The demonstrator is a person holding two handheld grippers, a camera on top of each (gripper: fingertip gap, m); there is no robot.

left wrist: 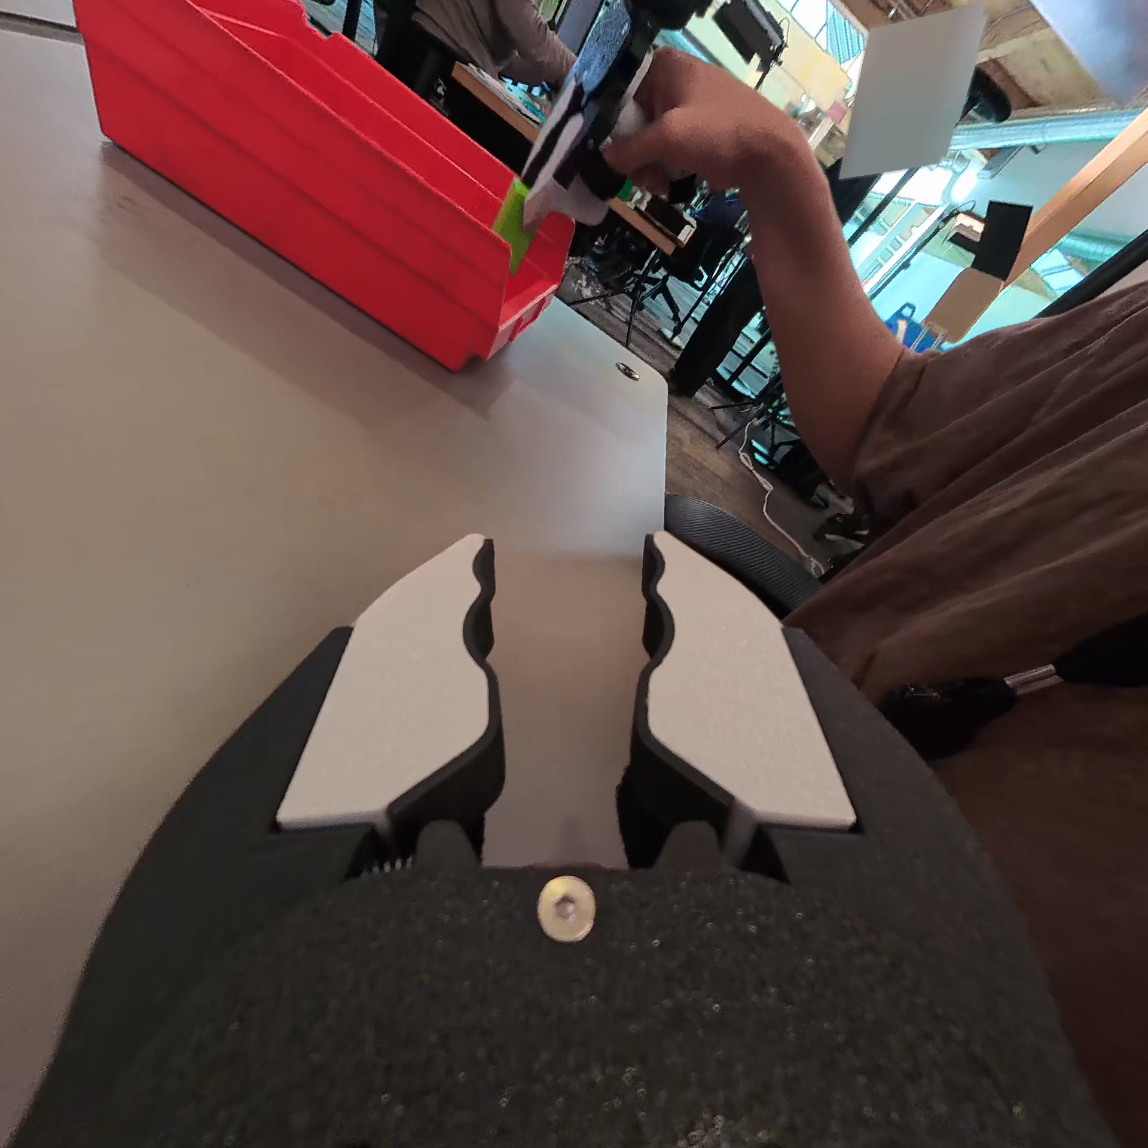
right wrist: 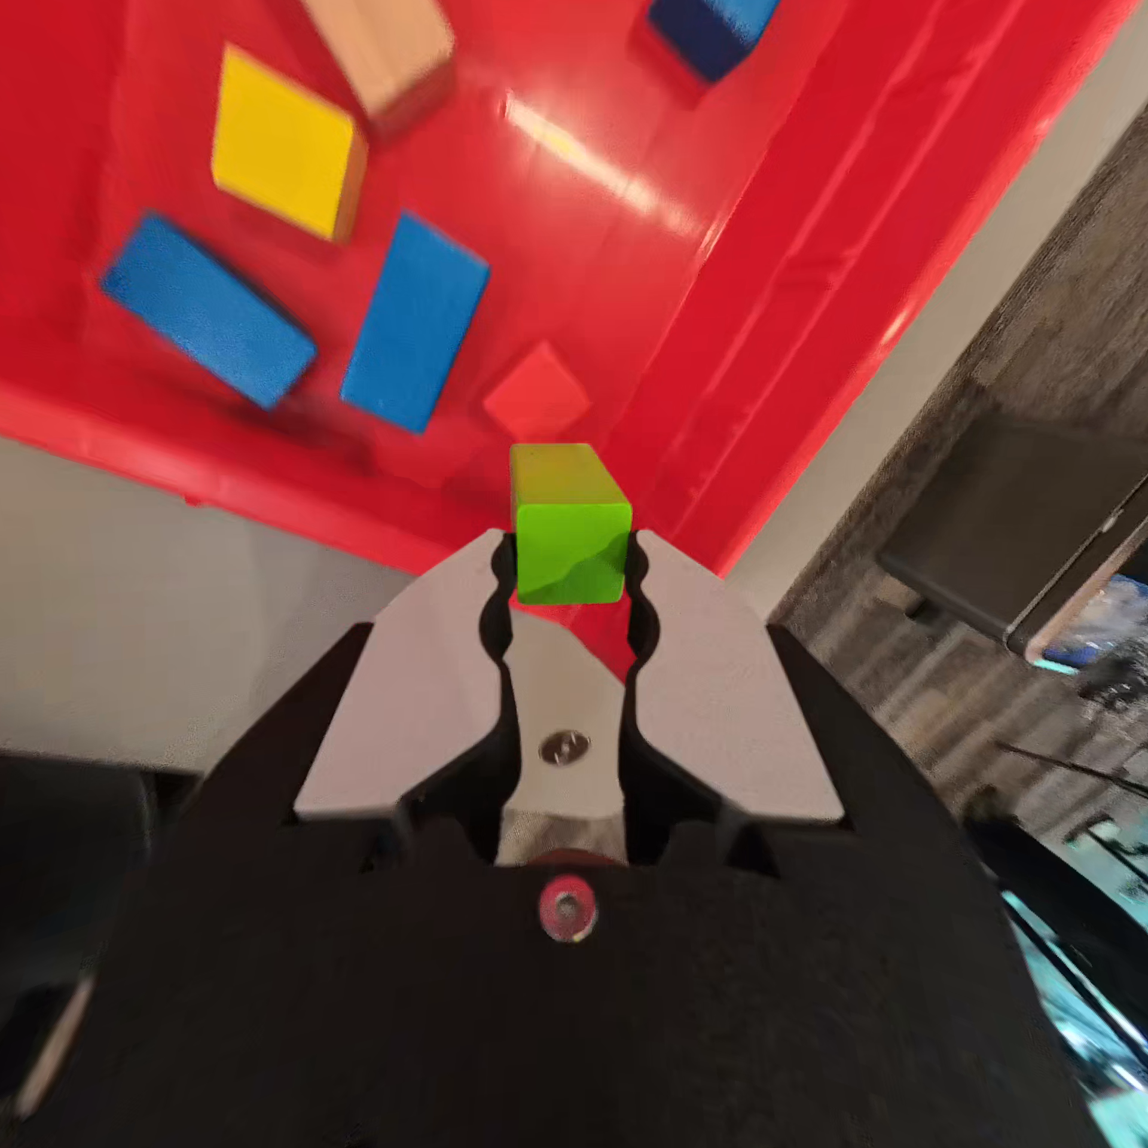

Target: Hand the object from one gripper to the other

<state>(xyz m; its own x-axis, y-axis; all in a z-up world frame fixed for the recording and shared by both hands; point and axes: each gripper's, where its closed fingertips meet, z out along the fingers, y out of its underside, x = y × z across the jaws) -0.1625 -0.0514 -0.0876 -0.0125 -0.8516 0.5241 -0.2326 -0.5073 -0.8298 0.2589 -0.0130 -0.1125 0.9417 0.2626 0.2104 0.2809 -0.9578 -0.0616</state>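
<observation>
Left tongs [left wrist: 568, 584]: wavy black pads, grey plates, parted, empty, lower centre over smooth grey worktop [left wrist: 186, 497]. Glossy red bin [left wrist: 298, 168] upper left.
Right tongs [right wrist: 568, 568]: clamping smooth green block [right wrist: 568, 550], square-ended, frame centre, above bin's near corner.

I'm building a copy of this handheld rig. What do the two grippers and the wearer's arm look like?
Both match: the left gripper and right gripper each have a rough black body, two flat pale grey fingers edged with wavy black pads, and a silver hex screw at the centre. No cables show. The person wears a brown short-sleeved shirt.
</observation>
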